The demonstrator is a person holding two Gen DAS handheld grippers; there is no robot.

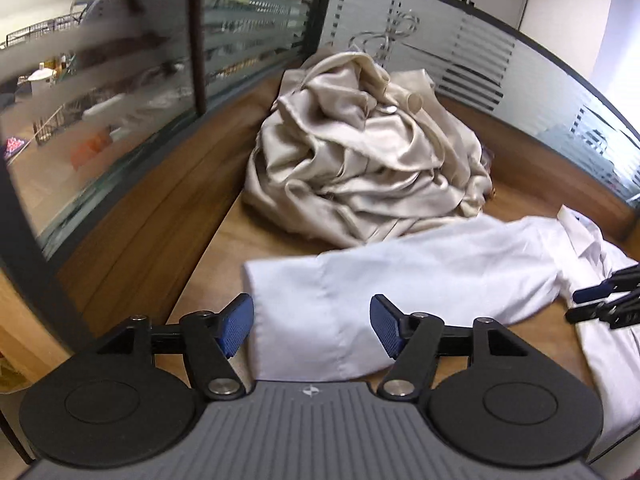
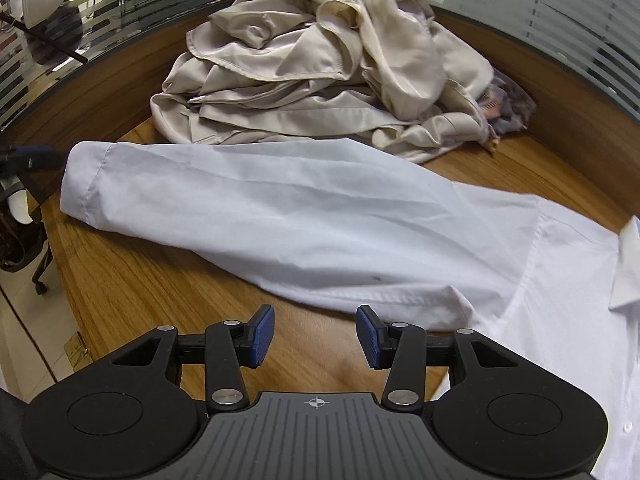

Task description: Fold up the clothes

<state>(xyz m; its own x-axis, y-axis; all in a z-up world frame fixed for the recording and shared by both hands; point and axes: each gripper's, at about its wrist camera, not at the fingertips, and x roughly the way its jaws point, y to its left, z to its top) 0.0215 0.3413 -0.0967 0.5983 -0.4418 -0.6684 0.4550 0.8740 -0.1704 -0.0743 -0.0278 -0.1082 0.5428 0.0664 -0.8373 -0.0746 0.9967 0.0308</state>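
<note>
While both my left fingers and right fingers gape empty, I should pinch the white sleeve cuff at frame left, folding inward.

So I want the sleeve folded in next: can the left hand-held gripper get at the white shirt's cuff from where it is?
Probably yes. The left hand-held gripper is open right at the cuff, with nothing lying over it.

Left claw and right claw both gape, empty, angled downward
</note>
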